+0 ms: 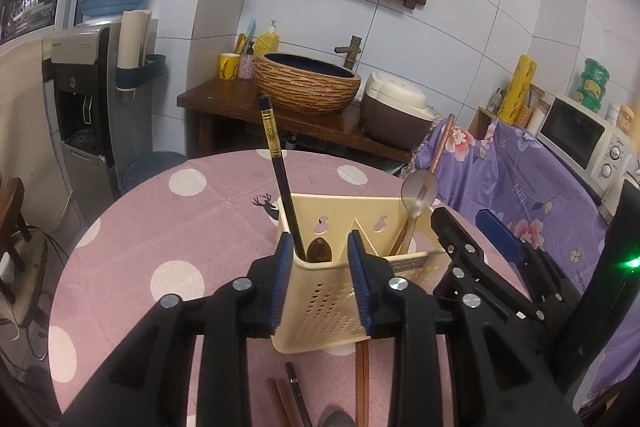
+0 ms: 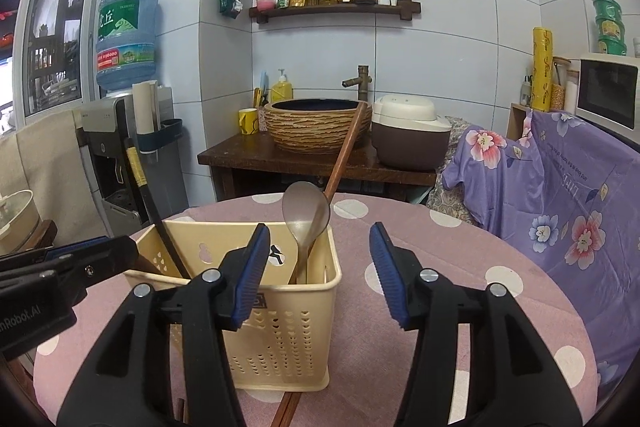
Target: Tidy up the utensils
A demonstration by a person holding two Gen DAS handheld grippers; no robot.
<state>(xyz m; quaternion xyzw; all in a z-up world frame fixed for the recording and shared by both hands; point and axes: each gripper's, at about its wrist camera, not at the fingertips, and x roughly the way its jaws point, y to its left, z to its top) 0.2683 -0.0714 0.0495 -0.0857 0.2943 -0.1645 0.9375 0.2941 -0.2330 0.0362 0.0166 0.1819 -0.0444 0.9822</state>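
Observation:
A cream plastic utensil holder stands on the pink dotted table. A black chopstick and a dark spoon stand in its left part. A metal spoon and a brown chopstick stand in its right part. My left gripper is open, its fingers on either side of the holder's near left corner. My right gripper is open and empty, above the holder's right edge. Brown chopsticks and a spoon bowl lie on the table under the left gripper.
The round table has a purple flowered cloth draped on furniture to its right. Behind stand a wooden counter with a basin, a rice cooker, a water dispenser and a microwave.

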